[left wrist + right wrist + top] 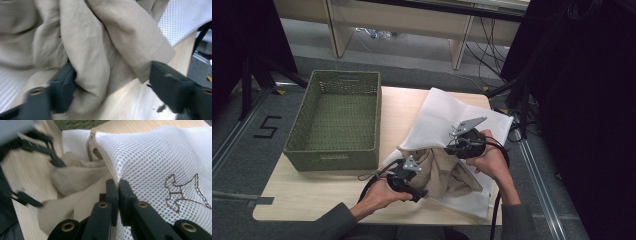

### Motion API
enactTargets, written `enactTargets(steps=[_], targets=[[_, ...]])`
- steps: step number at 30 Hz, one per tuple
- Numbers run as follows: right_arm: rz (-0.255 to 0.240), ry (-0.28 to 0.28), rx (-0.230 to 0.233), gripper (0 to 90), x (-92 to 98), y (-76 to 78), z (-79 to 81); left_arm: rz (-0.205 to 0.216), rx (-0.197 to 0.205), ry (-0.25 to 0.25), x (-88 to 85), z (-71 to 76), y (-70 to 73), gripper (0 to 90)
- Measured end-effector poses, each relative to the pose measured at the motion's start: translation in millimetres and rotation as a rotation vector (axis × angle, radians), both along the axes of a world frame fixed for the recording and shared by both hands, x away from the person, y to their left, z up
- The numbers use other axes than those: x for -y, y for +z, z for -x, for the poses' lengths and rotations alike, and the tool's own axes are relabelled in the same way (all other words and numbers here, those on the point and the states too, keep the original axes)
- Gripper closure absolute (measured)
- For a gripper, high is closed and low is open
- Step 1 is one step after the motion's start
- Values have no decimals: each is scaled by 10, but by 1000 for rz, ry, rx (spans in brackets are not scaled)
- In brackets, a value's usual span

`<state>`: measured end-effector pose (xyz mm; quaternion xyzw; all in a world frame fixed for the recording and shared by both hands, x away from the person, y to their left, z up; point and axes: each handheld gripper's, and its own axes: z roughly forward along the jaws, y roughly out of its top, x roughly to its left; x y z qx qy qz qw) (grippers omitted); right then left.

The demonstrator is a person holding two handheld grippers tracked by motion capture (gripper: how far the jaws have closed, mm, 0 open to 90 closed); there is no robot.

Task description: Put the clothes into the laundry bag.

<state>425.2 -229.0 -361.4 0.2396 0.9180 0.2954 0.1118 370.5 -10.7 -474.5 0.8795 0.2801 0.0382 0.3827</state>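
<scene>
My right gripper (117, 192) pinches the mesh laundry bag (160, 157) rim shut-tight at frame centre — my left gripper (110, 85) gapes around the beige garment (95, 45), half out. Next, I judge — close and pull.

This looks like a lab or recording studio rather than a home. A small light wooden table (327, 192) stands on grey carpeted floor (242, 165), boxed in by black curtains (592, 110) at the far left and along the right. Black stand legs (257, 75) rise at the left, and another stand (519, 95) at the right. Metal floor rails (534, 170) run along both sides of the table, and black tape on the floor forms a "5" (267, 127) at the left. Far behind, loose cables (487, 50) hang under pale wooden desks (412, 20).
</scene>
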Motion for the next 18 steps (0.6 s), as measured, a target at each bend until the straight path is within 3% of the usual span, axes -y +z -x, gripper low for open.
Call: enactTargets(steps=[2, 4, 6, 11, 14, 15, 18], targets=[[-1, 3, -1, 888, -3, -6, -8, 2, 9, -24, 88, -67, -42, 532], [-5, 7, 0, 888, 4, -8, -18, 23, -6, -32, 174, -145, -71, 719], [-2, 8, 2, 888, 16, -8, -17, 27, 12, -21, 263, -217, -75, 822], [-4, 1, 4, 888, 42, 2, -12, 67, 61, 24, 447, -405, 38, 857], [-11, 4, 6, 888, 52, 21, -5, 76, 118, 60, 522, -536, 148, 857], [-10, 5, 10, 888, 58, 25, -10, 97, 123, 83, 542, -564, 156, 856], [-9, 3, 12, 888, 73, 22, -19, 104, 118, 116, 578, -656, 99, 844]])
